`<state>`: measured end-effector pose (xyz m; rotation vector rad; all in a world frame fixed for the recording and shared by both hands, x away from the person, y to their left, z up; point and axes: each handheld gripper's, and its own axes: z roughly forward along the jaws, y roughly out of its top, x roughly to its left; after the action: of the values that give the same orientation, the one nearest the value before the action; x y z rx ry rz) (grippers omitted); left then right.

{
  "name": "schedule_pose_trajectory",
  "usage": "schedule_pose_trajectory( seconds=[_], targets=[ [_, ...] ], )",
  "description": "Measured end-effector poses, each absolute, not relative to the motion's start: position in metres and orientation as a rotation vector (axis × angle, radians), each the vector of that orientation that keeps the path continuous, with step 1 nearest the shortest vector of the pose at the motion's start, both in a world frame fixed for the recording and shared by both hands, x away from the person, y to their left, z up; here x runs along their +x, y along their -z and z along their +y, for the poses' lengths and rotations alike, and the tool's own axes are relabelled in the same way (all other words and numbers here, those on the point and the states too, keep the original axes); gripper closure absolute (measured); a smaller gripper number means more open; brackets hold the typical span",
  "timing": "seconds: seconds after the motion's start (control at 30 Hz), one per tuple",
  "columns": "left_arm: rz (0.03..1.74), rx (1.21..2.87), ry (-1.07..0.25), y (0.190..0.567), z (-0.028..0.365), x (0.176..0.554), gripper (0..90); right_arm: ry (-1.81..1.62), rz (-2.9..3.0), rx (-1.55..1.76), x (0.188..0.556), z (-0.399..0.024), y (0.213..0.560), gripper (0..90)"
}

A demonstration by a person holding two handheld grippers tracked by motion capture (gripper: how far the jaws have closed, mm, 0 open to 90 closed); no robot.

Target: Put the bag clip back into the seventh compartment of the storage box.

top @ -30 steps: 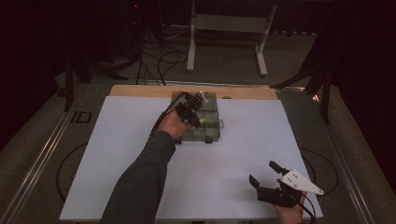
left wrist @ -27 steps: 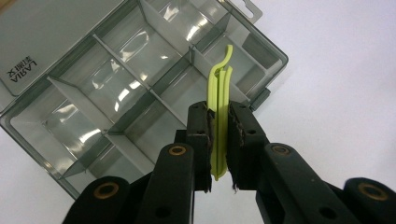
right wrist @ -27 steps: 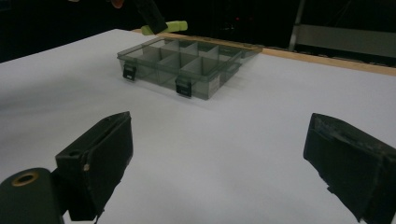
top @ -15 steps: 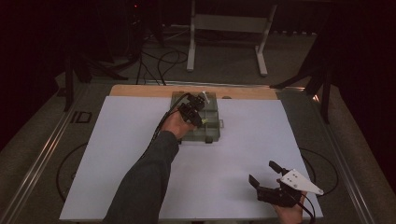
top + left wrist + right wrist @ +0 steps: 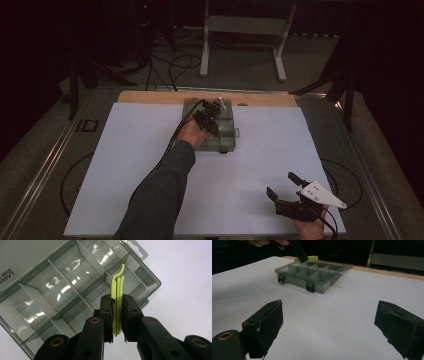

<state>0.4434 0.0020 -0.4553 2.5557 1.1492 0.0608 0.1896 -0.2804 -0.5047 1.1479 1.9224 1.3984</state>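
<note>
Left gripper (image 5: 214, 121) at 12 o'clock of the white tabletop (image 5: 125, 175), above the clear divided box (image 5: 227, 141); right gripper (image 5: 284, 187) at 5 o'clock, jaws spread apart. In left gripper view, jaws clamped on a yellow-green clip (image 5: 117, 302) over the box compartments. In right gripper view, jaws wide apart, box toward 11 o'clock, clip just above it.

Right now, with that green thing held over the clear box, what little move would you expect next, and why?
Probably a short lowering, then opening. The left gripper is shut on the yellow-green clip, held above the open compartments of the clear organizer box. The right gripper sits open, far off on the white table, so it seems idle.
</note>
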Motion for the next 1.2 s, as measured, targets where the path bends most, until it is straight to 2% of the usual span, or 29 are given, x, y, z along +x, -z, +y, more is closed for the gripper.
schedule_pose_trajectory(
  seconds=[1.2],
  targets=[
    [1.278,2.509,-0.081,0.473,-0.002,0.445,80.2,-1.396,1.919,1.141,0.189,-0.280,0.504,8.0]
  ],
)
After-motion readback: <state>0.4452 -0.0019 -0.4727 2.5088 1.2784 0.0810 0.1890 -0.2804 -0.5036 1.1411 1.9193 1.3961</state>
